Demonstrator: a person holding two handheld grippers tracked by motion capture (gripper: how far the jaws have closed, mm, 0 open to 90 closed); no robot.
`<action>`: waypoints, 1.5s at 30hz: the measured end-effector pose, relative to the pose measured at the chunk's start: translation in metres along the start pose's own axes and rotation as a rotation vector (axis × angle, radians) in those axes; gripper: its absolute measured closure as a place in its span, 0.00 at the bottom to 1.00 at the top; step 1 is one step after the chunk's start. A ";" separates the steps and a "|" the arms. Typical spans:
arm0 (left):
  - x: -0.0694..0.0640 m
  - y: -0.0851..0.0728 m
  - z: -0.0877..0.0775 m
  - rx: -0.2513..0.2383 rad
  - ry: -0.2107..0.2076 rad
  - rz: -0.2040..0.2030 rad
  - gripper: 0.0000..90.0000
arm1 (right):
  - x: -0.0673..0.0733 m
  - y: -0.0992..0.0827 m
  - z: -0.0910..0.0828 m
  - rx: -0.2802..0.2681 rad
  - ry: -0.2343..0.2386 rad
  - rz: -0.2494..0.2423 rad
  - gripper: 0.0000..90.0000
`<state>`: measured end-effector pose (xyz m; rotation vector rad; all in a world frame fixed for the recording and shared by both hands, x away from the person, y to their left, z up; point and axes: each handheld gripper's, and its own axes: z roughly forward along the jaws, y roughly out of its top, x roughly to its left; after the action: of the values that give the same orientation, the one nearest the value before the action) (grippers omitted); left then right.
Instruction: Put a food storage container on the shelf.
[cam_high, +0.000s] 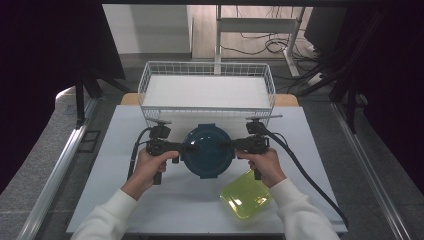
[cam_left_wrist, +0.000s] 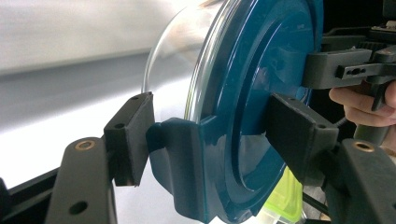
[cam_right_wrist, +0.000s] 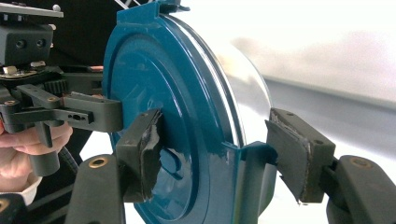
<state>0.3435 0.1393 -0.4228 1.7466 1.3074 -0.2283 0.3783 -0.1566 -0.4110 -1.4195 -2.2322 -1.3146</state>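
Round glass container with a teal lid, pinched from both sides just in front of the wire basket.

I have the lidded container (cam_high: 207, 150) held between my two grippers over the white bench (cam_high: 120, 200), close to the near wall of the white wire basket (cam_high: 150, 75). Its lid is deep teal, round, with raised concentric rings and a snap-lock flap on each flank; under it the bowl is clear glass with a curved wall. My left gripper (cam_high: 189, 147) pinches the flap on the lid's left edge, one pad on the lid's top face, the other against the flap. My right gripper (cam_high: 226, 145) pinches the opposite flap in the same manner. A translucent yellow-green container (cam_high: 246, 197) lies on the bench, farther from the basket, to the right.
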 end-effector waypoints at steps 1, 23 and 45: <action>-0.002 0.002 -0.002 -0.003 0.001 0.002 0.37 | 0.004 0.004 -0.004 -0.009 -0.002 -0.003 0.41; -0.038 0.039 -0.032 -0.055 0.007 0.075 0.37 | 0.035 0.037 -0.039 -0.073 -0.009 -0.059 0.41; -0.061 0.099 -0.058 -0.113 0.005 0.122 0.38 | 0.054 0.094 -0.067 -0.128 -0.009 -0.106 0.41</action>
<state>0.3801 0.1396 -0.2987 1.7246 1.1897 -0.0788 0.4062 -0.1594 -0.2870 -1.3662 -2.2955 -1.5128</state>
